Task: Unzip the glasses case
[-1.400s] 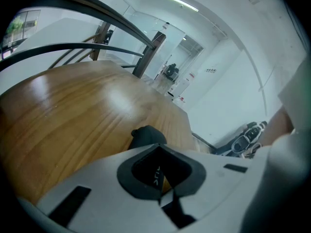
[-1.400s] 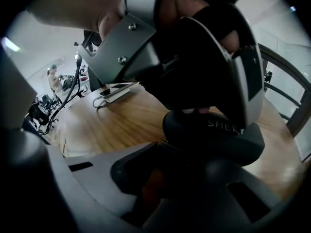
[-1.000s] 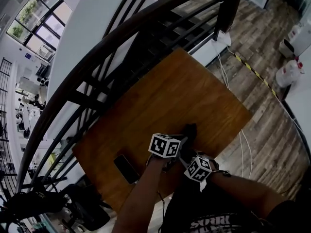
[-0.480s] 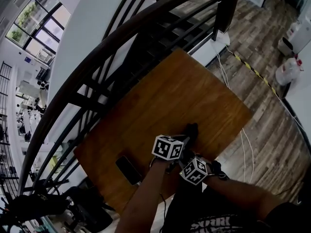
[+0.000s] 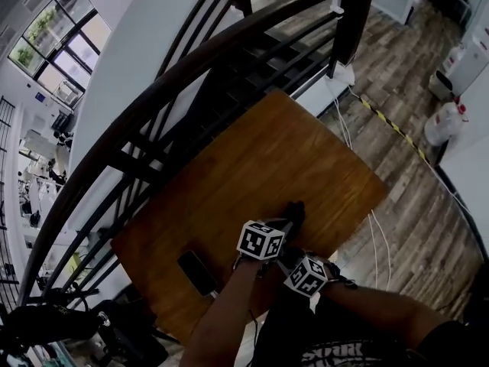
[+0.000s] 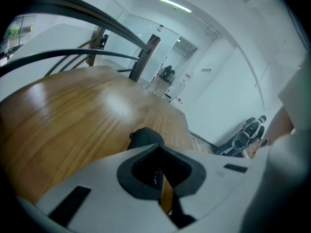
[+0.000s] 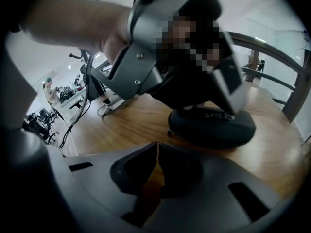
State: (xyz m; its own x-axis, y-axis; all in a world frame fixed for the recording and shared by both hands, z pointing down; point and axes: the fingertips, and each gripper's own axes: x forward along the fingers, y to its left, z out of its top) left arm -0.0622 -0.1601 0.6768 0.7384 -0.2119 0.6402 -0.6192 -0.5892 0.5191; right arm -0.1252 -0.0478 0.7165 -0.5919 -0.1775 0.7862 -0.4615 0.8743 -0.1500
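A black oval glasses case [image 5: 294, 212] lies near the front edge of the wooden table [image 5: 252, 167]. In the right gripper view the case [image 7: 214, 125] rests on the wood with pale lettering on its side, and a small zip pull [image 7: 169, 132] shows at its left end. My left gripper [image 6: 160, 181] is shut, its pads meeting in a seam, and it sits over the near top of the case [image 6: 145, 136]. My right gripper [image 7: 157, 161] is also shut, with nothing between its pads. It stands on the near side of the case, a little short of it.
A dark phone [image 5: 197, 272] lies flat on the table to the left of my arms. A black stair railing [image 5: 176, 75] curves round the table's far and left sides. White cables [image 5: 378, 228] trail on the plank floor at the right.
The head view has shifted slightly. Both grippers stay at the case, with the right one drawn a little closer to the left one.
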